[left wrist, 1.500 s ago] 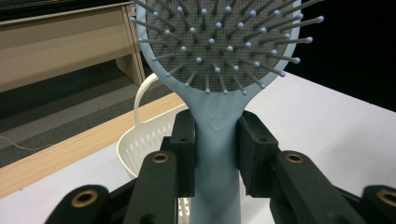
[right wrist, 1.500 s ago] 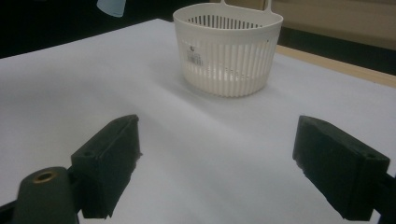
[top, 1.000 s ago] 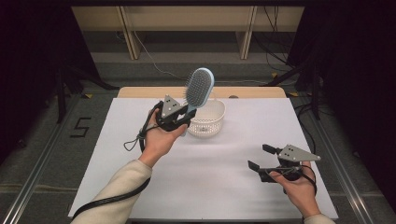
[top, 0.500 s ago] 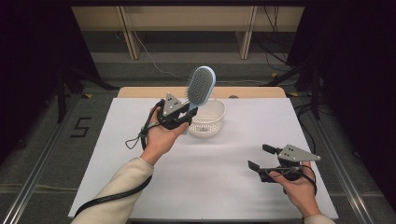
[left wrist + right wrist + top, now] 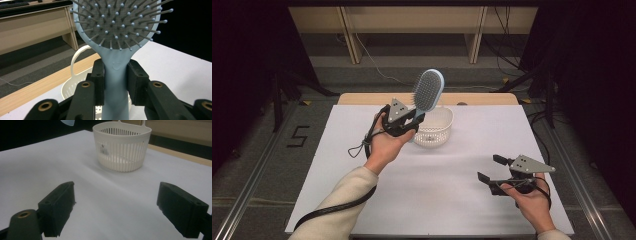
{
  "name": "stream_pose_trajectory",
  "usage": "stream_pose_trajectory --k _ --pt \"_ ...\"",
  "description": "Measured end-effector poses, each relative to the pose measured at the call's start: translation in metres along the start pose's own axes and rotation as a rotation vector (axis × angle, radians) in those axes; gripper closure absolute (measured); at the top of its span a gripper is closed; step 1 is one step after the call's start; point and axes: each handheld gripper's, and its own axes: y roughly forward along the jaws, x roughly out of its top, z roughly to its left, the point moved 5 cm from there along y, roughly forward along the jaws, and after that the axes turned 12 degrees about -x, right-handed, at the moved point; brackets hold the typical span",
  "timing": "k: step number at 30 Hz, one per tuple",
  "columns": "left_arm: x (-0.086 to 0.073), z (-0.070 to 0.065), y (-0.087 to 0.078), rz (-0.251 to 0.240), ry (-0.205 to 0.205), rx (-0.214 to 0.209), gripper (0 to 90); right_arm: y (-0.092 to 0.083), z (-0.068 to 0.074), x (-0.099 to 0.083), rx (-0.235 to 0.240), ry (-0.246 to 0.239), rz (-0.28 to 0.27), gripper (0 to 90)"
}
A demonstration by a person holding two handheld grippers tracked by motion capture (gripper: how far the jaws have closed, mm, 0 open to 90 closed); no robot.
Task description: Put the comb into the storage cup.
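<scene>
While clamped by its stiff handle in the left gripper (image 5: pixel 412 121), light plastic hairbrush (image 5: pixel 428 91) held upright beside slatted basket (image 5: pixel 435 128); right gripper (image 5: pixel 492 169) spread wide, empty.

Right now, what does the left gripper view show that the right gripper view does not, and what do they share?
The left gripper view shows the left gripper shut on the handle of the blue hairbrush, bristles facing the camera, with a wooden desk behind. The right gripper view shows the right gripper with jaws wide apart and nothing between them, over the white table cover. Both show the white slotted basket.
</scene>
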Motion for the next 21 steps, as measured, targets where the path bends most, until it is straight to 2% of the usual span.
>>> stream_pose_trajectory --k 21 --pt "0.0047 0.0039 0.0056 -0.003 0.003 0.0 69.7 0.0 0.0003 0.0 0.0 0.0 0.001 15.5"
